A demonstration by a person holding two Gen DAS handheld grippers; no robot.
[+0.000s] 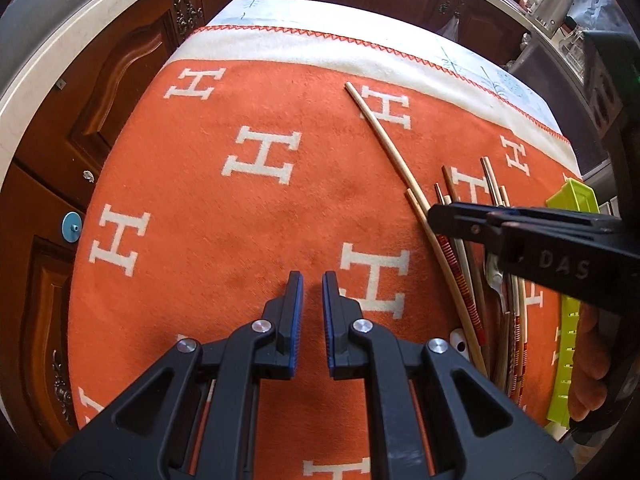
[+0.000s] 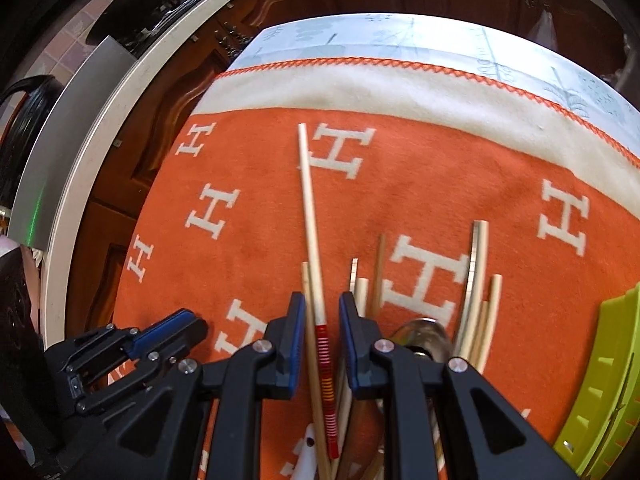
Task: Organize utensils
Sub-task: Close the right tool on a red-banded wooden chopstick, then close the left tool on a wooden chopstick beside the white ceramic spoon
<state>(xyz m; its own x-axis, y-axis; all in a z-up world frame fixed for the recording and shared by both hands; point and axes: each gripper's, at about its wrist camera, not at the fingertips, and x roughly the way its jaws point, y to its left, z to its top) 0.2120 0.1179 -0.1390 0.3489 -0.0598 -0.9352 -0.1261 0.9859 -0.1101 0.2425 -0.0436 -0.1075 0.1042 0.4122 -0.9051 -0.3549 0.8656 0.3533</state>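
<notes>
An orange blanket (image 1: 248,208) patterned with white H letters is covering the table, a lime-green tray (image 2: 600,392) lying at its four o'clock edge. The chopsticks (image 2: 310,216) are fanning out at five o'clock. The right gripper (image 2: 322,312) is straddling a red-banded chopstick (image 2: 323,344) without pinching it, while the left gripper (image 1: 312,292) is hovering over bare blanket, nearly clenched and holding nothing.

One orange fleece blanket with white H letters and a cream border (image 2: 260,216) is the landmark; about nine whole H letters show on it in the left wrist view. On its right part lie roughly eight to ten pale wooden chopsticks (image 2: 310,216), at least two with red striped bands; overlap hides the exact count. Among them lies one shiny metal spoon (image 2: 424,334). At the blanket's right edge lies one lime-green plastic tray (image 2: 600,384).
</notes>
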